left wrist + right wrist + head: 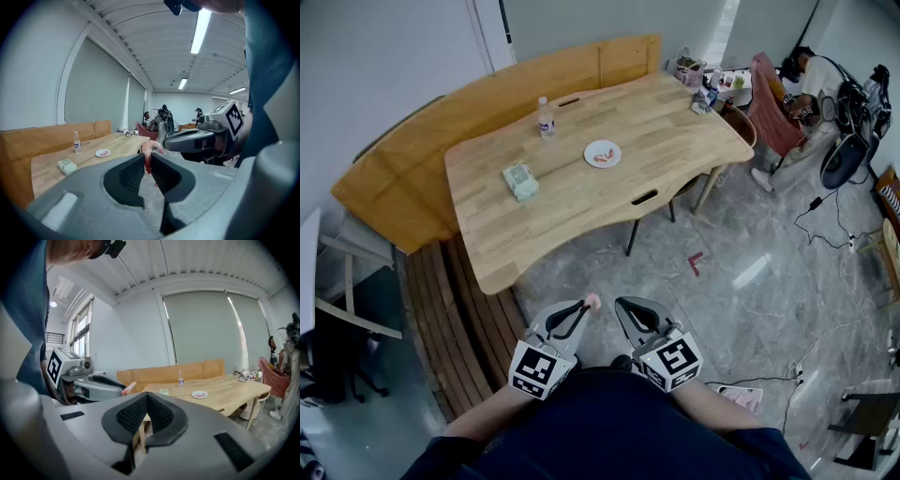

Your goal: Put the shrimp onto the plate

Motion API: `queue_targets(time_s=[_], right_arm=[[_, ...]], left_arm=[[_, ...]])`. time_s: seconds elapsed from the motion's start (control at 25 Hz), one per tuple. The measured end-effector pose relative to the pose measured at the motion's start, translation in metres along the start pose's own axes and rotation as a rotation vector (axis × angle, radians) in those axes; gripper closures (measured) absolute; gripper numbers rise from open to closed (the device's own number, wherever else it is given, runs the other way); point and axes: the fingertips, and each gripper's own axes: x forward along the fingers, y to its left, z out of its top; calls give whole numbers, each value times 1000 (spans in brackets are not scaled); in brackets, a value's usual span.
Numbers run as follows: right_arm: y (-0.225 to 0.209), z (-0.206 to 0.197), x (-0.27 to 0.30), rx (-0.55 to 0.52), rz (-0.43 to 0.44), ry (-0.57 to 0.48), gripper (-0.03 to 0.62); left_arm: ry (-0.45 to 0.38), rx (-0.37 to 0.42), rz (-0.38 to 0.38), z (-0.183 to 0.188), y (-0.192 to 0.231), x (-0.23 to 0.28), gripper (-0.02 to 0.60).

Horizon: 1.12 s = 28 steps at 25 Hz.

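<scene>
While you stood well back from the light wooden table, on the floor off its near edge, your left gripper was clamped on one pink shrimp. The shrimp sat at the very tips of the jaws. Its long axis ran roughly along them, so the pale pink end stuck out forward toward the table and the red end was tucked back between the pads. Your right gripper hung just beside the left, equally far from the table, with its jaws pressed together on nothing.

On the table you had one small white round plate near the middle. It carried a few pink-red pieces, too small to count. One clear plastic bottle stood upright toward the table's far edge. One pale green packet lay toward the table's left end, apart from the plate. One long wooden bench curved round the table's far and left sides.
</scene>
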Motion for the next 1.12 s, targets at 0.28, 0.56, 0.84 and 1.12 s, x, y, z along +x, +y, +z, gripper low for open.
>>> queue_targets(time_s=[0.28, 0.56, 0.84, 1.12], right_arm=[[2, 2, 0, -9, 13, -6, 585], [2, 0, 2, 7, 37, 2, 585], [-5, 1, -3, -7, 38, -4, 585], [-19, -3, -16, 3, 41, -12, 585]], left_arm=[[12, 6, 8, -2, -1, -1, 535], [14, 0, 15, -1, -1, 1, 535], [15, -15, 35, 0, -2, 9, 535], [34, -15, 51, 1, -13, 16, 535]])
